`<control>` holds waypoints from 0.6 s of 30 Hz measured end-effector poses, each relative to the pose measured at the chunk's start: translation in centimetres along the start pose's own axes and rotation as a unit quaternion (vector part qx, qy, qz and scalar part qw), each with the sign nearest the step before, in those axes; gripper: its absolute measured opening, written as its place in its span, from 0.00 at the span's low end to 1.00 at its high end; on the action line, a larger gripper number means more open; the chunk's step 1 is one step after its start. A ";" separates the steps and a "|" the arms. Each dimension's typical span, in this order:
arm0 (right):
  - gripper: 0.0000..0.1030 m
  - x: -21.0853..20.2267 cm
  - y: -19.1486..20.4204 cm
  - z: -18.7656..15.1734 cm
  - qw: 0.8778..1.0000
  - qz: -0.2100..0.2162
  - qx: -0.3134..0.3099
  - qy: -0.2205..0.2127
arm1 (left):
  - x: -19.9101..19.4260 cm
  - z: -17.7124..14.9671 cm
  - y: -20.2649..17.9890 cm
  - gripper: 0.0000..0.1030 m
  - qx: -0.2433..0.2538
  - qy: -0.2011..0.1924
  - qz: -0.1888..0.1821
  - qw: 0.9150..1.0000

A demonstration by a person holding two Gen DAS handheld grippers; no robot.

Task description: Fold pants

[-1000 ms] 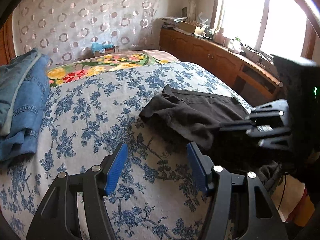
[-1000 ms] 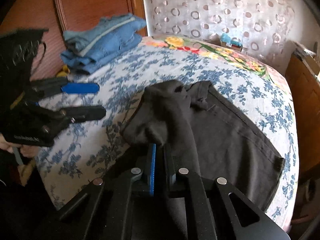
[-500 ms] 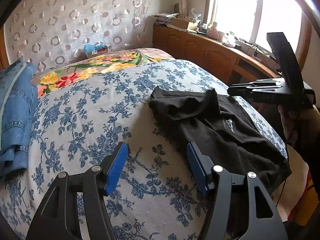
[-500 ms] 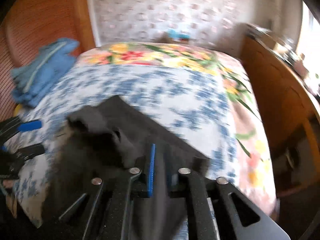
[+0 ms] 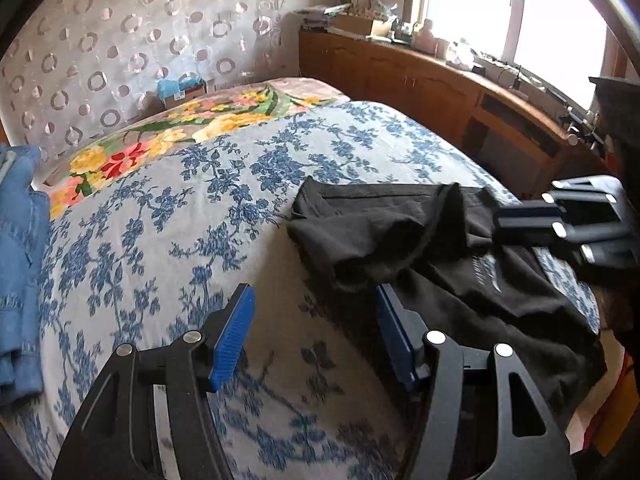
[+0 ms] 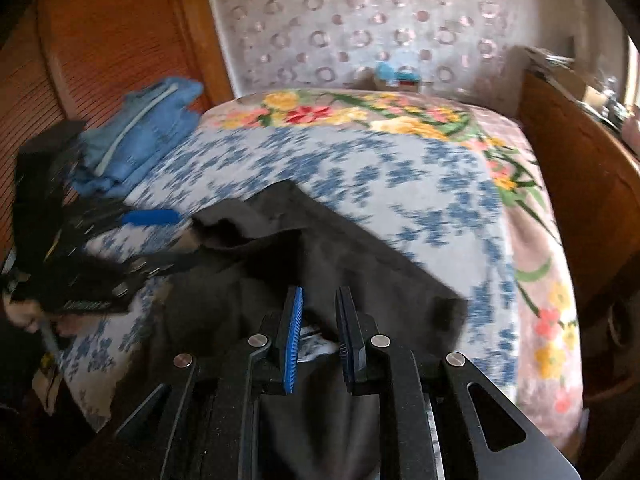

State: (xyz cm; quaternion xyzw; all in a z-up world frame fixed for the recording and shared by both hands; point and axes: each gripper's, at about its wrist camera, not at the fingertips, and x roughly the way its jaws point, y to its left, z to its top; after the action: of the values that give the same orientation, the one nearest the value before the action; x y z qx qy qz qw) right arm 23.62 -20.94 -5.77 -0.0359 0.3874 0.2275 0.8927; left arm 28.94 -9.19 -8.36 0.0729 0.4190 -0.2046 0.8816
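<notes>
Item count: one pair of black pants (image 5: 460,264), one stack of folded blue denim (image 5: 18,264), one small box (image 5: 182,90) with blue contents at the far end of the bed, two tools.

The black pants lie on the bed (image 5: 168,216), which has a blue floral cover, on the near side towards the window. They are partly folded: one flap of cloth is turned over on itself and stands up in a loose bulge at the near left corner. The denim stack rests at the bed's left edge, against the wooden headboard, well apart from the pants.

Left tool (image 5: 314,334): the blue pads stand wide apart, with nothing between them. It is above the bed cover, just beside the bulged corner of the pants; the right pad is close to the cloth.

Right tool (image 6: 318,334): the pads stand slightly apart, with a narrow gap. Black cloth and a pale label lie in that gap, but the pads do not press on them.

View differences: the left wrist view shows the window, the wooden cabinet (image 5: 420,80) with clutter on top, and the right tool over the pants at the right. The right wrist view is blurred; it shows the headboard (image 6: 100,40), the left tool at the left, and part of a hand below it.
</notes>
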 end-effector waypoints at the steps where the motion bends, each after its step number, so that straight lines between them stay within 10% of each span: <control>1: 0.17 0.3 0.3 0.0 1.000 0.002 -0.008 0.003 | 0.4 0.3 0.0 0.61 0.001 0.003 -0.001 1.000; 18: 0.17 3.1 0.5 1.1 0.999 0.039 -0.019 0.032 | 2.5 3.7 2.7 0.61 -0.034 -0.011 0.029 0.999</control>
State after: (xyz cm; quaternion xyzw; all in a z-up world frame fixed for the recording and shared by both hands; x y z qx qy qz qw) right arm 25.95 -19.02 -7.12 -0.0451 0.4126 0.2679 0.8695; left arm 34.12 -8.58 -8.03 0.0526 0.4138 -0.1655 0.8936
